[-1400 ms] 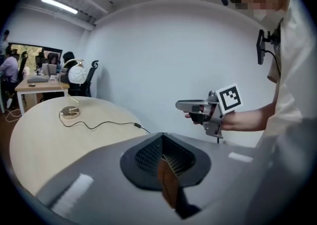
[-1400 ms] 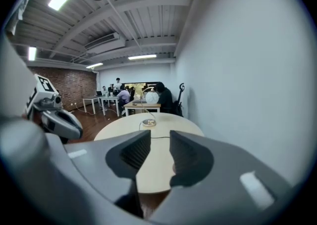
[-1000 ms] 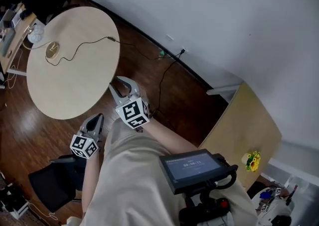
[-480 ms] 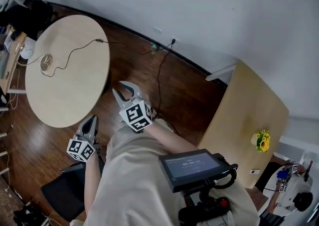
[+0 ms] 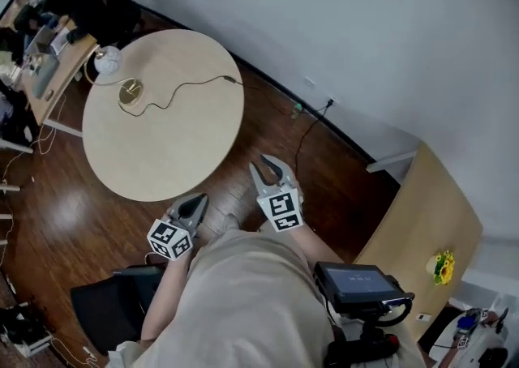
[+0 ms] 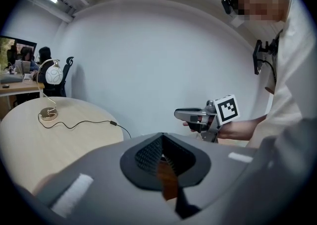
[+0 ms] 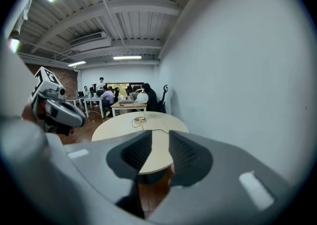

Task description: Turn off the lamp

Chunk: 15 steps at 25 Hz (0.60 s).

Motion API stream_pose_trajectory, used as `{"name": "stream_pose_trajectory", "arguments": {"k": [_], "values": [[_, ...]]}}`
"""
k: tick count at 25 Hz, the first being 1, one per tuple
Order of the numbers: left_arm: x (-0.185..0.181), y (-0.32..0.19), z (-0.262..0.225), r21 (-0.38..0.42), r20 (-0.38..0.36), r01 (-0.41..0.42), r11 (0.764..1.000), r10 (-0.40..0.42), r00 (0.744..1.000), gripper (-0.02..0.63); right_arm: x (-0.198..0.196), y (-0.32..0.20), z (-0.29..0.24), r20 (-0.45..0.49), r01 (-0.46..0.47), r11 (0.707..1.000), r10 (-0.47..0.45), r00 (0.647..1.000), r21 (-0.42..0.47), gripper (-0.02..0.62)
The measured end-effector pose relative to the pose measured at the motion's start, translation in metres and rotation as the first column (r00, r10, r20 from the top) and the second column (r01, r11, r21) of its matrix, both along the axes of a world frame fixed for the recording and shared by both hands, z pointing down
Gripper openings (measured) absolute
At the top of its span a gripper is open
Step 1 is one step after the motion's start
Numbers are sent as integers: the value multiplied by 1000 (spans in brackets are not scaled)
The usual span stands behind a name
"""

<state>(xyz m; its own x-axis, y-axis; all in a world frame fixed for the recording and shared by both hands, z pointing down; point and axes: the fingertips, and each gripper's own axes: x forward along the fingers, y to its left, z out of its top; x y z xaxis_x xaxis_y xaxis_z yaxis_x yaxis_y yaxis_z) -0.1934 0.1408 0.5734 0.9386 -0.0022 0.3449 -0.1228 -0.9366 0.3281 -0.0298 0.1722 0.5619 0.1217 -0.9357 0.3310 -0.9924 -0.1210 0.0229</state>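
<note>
Lamp (image 5: 108, 59) at the table's (image 5: 162, 147) far edge, well out of reach; left gripper (image 5: 197, 201), jaws pressed together, right gripper (image 5: 269, 169), jaws apart, closing on nothing, both probably carried idle for the approach.

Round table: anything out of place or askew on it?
Nothing damaged or spilled. The lamp stands upright near the far edge of the table; only its cord snakes loosely across the top and off the edge to the floor.
</note>
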Motion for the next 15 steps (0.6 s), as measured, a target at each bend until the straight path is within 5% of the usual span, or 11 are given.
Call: {"name": "stream_pose_trajectory", "arguments": {"k": [15], "values": [[-91, -25, 46, -107, 11, 4, 994, -3, 1000, 2, -79, 8, 45, 77, -72, 993, 79, 994, -98, 98]]}}
